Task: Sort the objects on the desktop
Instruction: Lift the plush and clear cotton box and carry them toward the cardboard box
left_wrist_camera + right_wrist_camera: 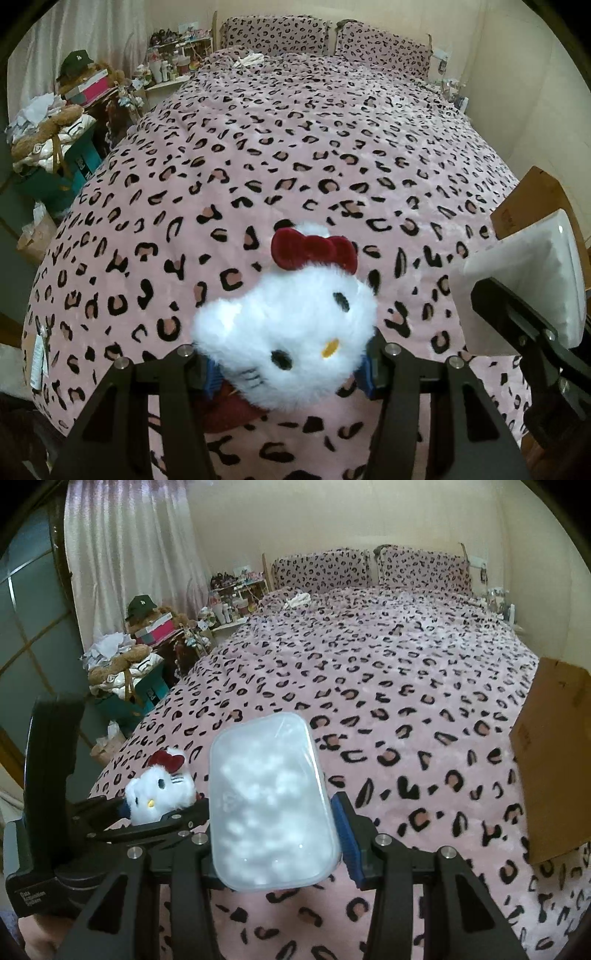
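Note:
A white plush cat head with a red bow [291, 328] hangs above the leopard-print bed, and my left gripper [288, 369] is shut on it, blue pads pressed into its fur on both sides. The same plush cat [159, 794] shows at the lower left of the right wrist view, in the left gripper [147, 812]. My right gripper [273, 834] is shut on a clear plastic box of white cotton balls [269, 808], held upright above the bed. That box [532, 280] and the right gripper [524, 321] appear at the right edge of the left wrist view.
The pink leopard-print bedspread [295, 147] fills both views, with two matching pillows [369, 570] at the far end. A brown cardboard box [554, 760] stands at the right. Cluttered shelves, boxes and soft toys [129, 653] crowd the left side of the bed.

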Demonstrator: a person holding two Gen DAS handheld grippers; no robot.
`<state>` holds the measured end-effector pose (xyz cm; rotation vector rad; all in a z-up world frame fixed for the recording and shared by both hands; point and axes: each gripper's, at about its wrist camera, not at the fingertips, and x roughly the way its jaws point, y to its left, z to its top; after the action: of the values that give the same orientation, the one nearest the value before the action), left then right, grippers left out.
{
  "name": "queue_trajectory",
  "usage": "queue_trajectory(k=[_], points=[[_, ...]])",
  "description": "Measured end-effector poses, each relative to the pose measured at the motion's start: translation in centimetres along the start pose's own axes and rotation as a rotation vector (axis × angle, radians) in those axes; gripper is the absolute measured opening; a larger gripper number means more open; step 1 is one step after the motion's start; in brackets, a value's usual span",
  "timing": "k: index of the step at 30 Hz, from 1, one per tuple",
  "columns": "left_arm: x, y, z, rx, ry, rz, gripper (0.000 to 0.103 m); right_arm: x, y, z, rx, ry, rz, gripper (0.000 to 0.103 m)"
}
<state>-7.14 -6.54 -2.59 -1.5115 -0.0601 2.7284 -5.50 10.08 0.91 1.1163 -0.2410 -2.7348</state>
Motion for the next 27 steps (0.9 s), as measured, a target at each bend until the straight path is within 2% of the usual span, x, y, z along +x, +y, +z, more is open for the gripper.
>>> queue_trajectory(k=[13, 27], points=[[-2.8, -4.2, 0.4, 0.051, -0.028, -0.029, 0.056, -3.4, -2.3, -0.4, 0.018, -0.013, -0.046, 0.046], [-4.1, -8.5, 0.4, 0.121, -0.030, -0.065, 0.056, -6.6, -5.4, -1.1, 0.057, -0.032, -0.116, 0.046]])
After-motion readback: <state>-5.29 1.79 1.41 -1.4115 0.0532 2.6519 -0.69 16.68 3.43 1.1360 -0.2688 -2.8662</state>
